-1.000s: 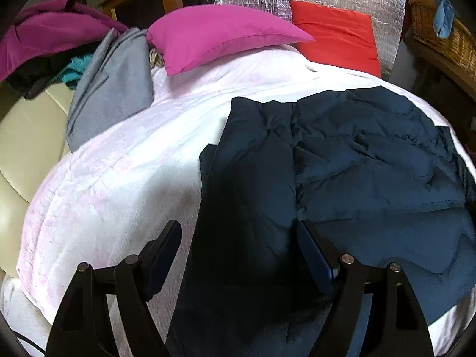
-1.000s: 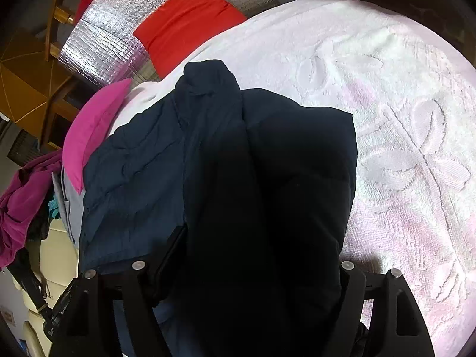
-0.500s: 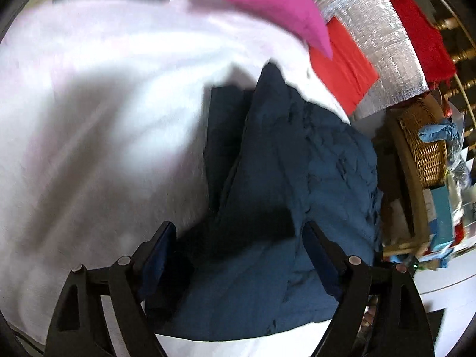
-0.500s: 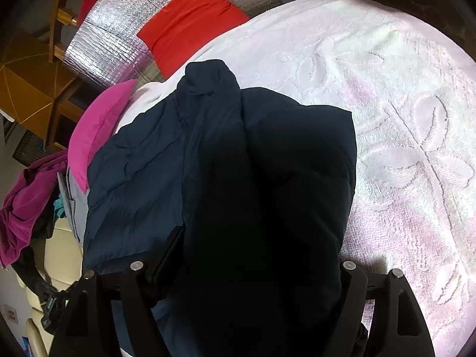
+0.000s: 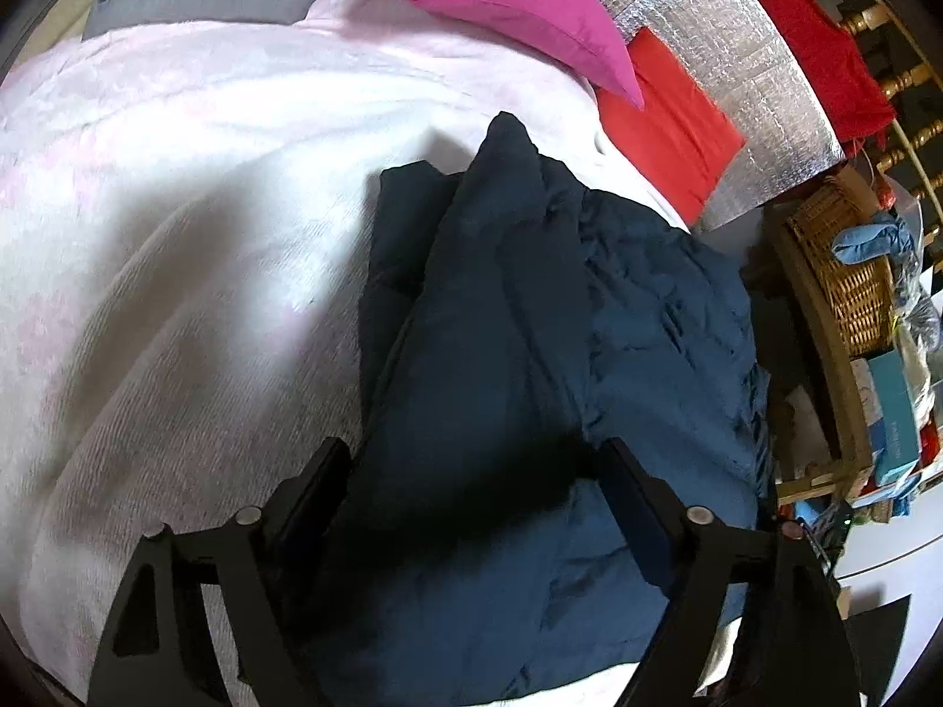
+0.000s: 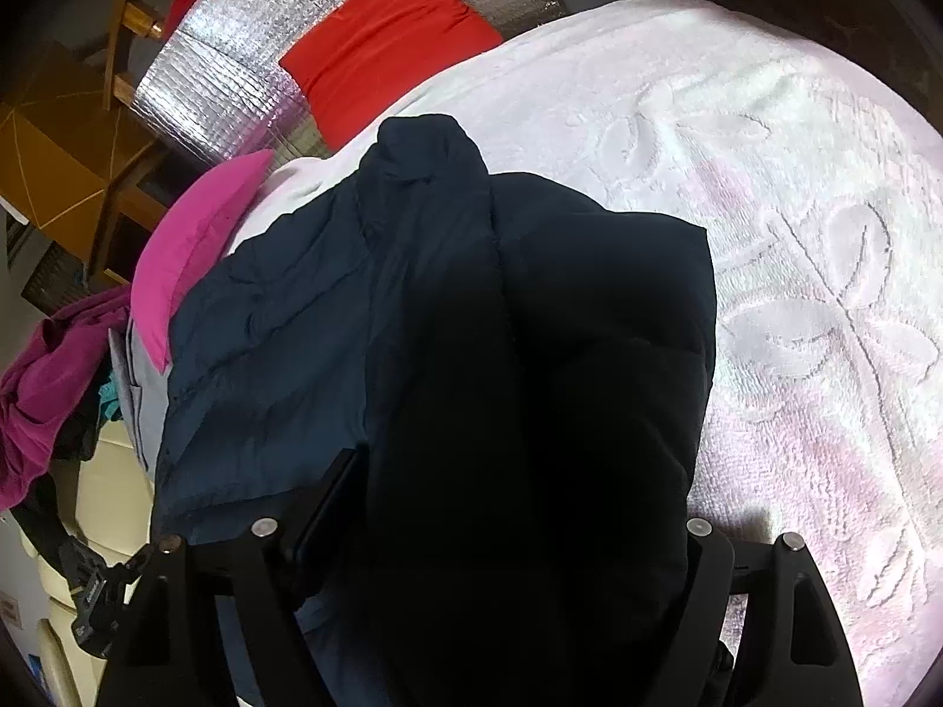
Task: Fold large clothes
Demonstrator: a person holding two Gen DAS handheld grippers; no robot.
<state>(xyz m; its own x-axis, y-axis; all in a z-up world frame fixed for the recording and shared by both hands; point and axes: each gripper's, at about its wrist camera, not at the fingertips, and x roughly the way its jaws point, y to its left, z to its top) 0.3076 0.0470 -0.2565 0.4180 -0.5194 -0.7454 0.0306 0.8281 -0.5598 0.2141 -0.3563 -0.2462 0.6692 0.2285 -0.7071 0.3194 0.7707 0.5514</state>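
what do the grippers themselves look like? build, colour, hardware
Both alike: the left gripper and right gripper have matte black angular finger frames with triangular cut-outs, round silver screw heads on top, and flat dark pads inside. No cables, markings, hands or sleeves show.

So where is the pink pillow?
In the left wrist view, the pink pillow lies top centre on the white blanket, beside the red pillow.
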